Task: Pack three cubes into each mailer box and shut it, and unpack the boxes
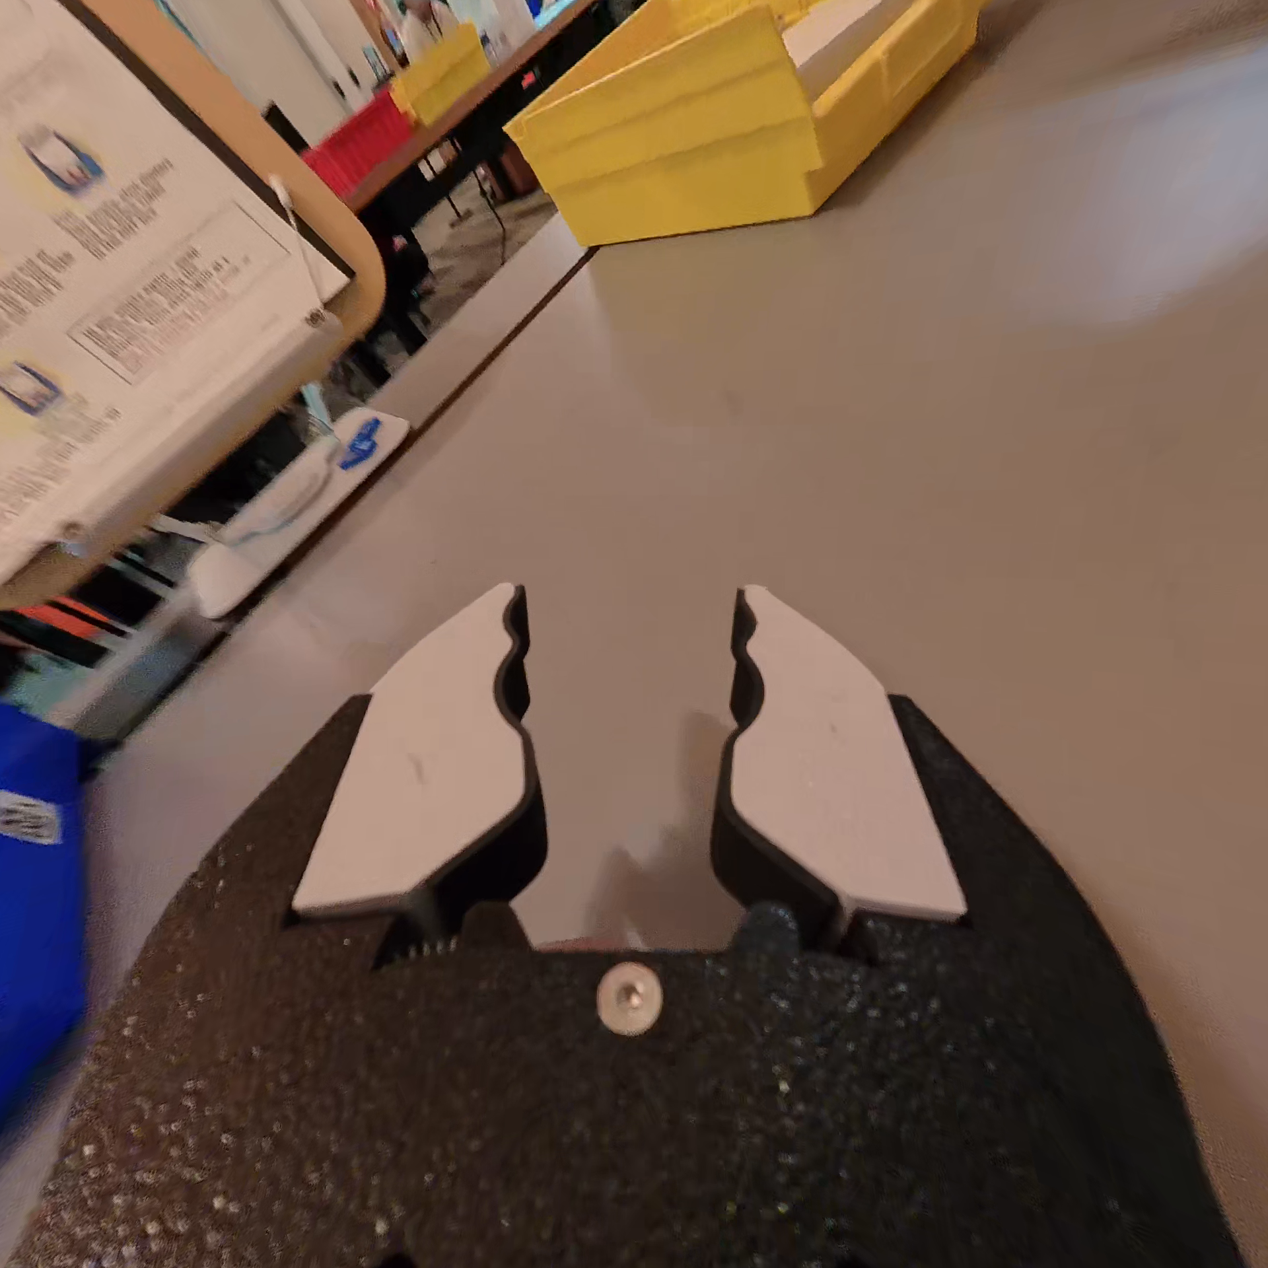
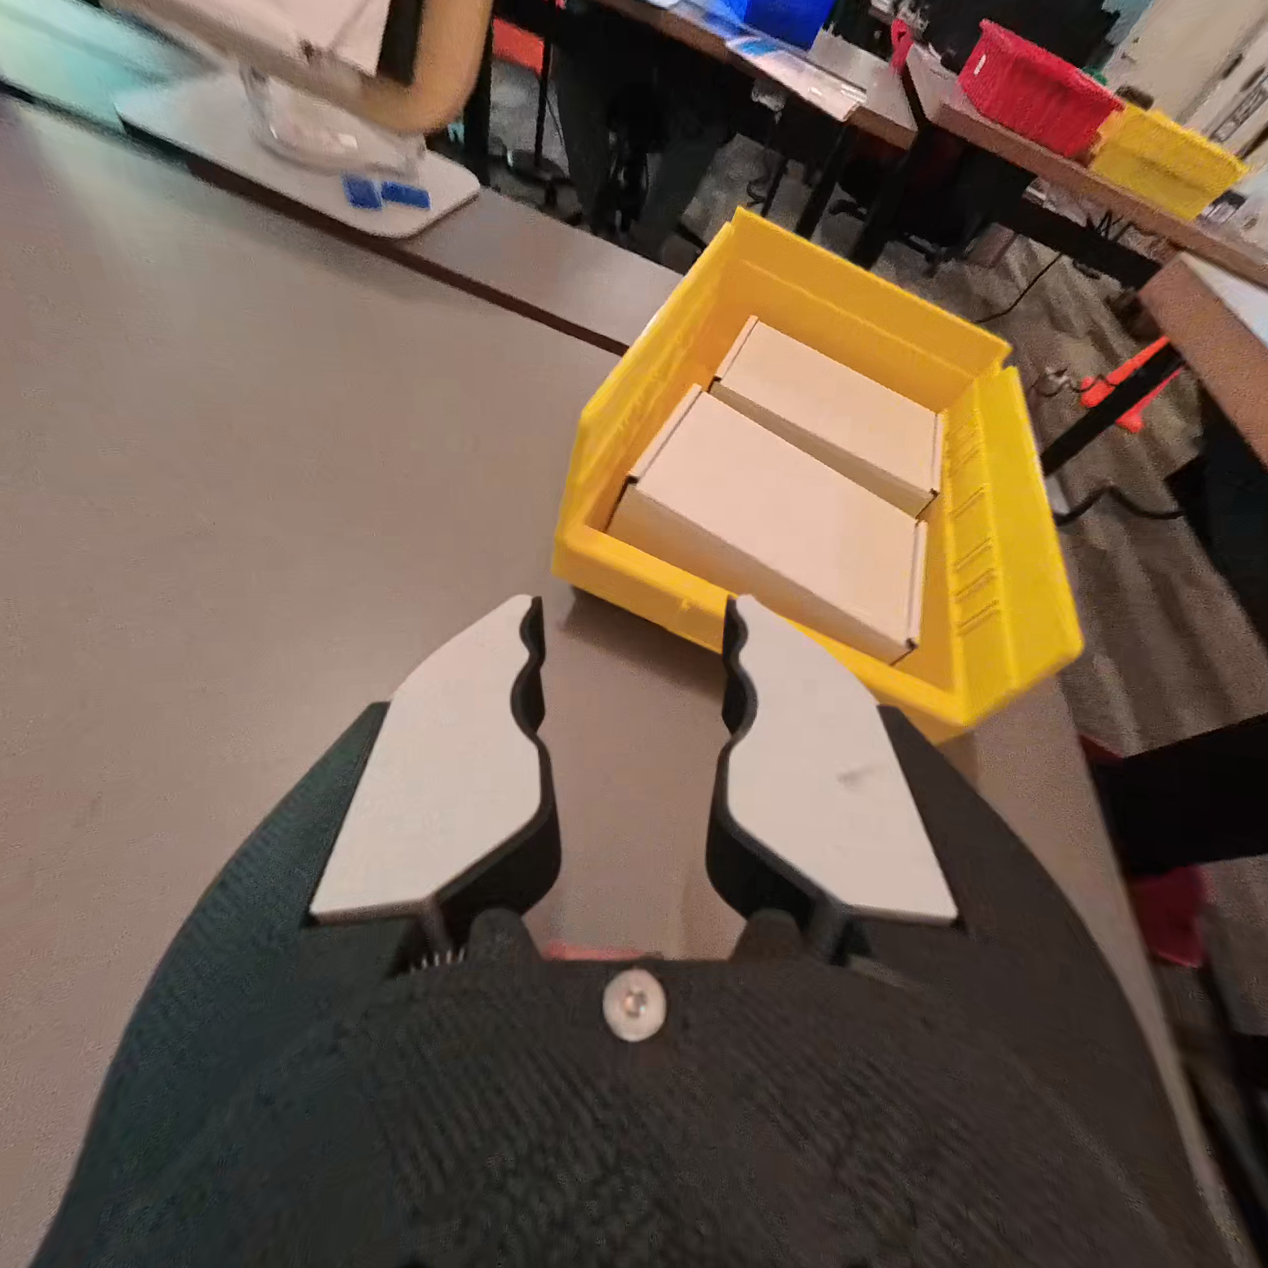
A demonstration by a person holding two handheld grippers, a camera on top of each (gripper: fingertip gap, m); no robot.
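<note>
Left tongs (image 1: pixel 630 597) are hovering low over bare worktop (image 1: pixel 858 425), jaws apart, gripping nothing. Right tongs (image 2: pixel 635 607) are likewise gaping empty, tips just short of a yellow bin (image 2: pixel 1008 549) sitting at the worktop's far right corner. Two closed mailer boxes, the near box (image 2: pixel 775 514) and the far box (image 2: pixel 834 405), are lying side by side in the bin, touching. No cubes are showing.
</note>
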